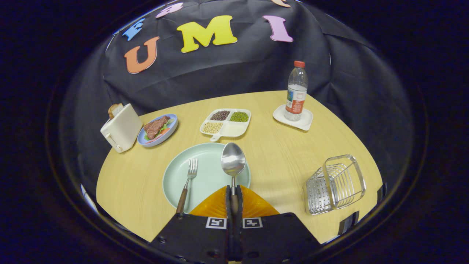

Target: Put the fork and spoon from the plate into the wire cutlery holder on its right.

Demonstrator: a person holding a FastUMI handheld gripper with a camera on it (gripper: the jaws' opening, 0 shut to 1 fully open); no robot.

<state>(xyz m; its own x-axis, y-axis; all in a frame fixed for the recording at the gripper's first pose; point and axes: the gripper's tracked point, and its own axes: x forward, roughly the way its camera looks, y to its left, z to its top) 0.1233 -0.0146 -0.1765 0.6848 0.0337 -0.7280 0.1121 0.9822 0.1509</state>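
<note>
My gripper is shut on the wooden handle of the spoon, whose steel bowl sticks out ahead of the fingers above the pale green plate. The fork lies on the plate's left half, tines pointing away, its brown handle reaching over the near rim. The wire cutlery holder stands on the table to the right of the plate, tilted in this view, with nothing visible in it.
Beyond the plate lies a white divided dish of beans. A blue plate with meat and a cream toaster stand at the far left. A water bottle stands on a white coaster at the far right.
</note>
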